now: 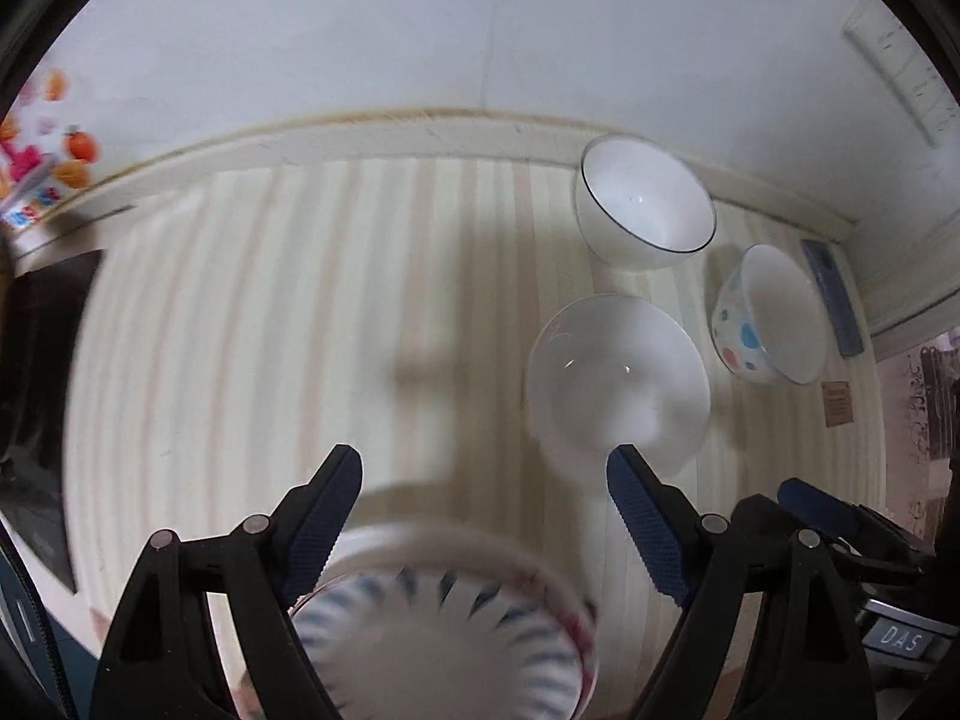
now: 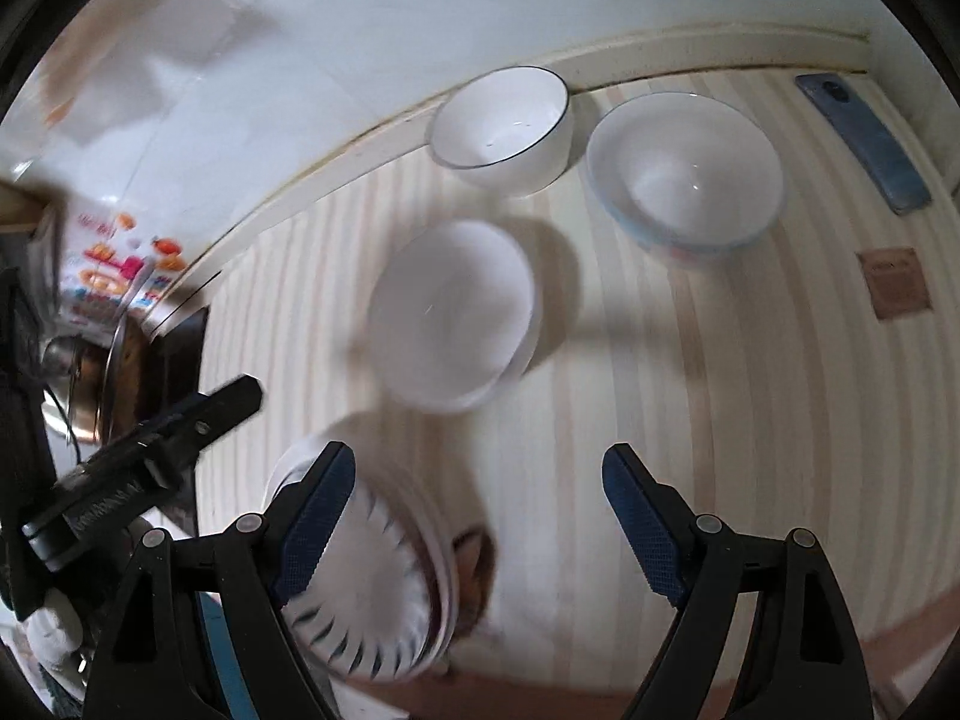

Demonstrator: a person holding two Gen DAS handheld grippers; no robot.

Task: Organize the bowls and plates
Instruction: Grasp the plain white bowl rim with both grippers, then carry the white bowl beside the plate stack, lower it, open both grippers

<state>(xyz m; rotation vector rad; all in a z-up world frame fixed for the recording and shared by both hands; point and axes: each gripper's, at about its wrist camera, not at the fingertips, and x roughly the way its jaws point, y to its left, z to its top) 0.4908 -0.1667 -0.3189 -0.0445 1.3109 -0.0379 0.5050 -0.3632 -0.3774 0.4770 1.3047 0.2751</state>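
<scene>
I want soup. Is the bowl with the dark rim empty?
Empty. The dark-rimmed bowl stands upright near the wall, and its white inside shows bare to the bottom.

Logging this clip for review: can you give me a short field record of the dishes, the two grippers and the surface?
surface: striped table against a white wall
bowls: black-rimmed bowl, dotted bowl, plain white bowl, striped bowl
bowl state: all upright, standing apart
left gripper: jaws wide open above the striped bowl, holding nothing
right gripper: jaws wide open, holding nothing
other items: blue phone and brown card on the table
image quality: motion blur near the grippers
</scene>
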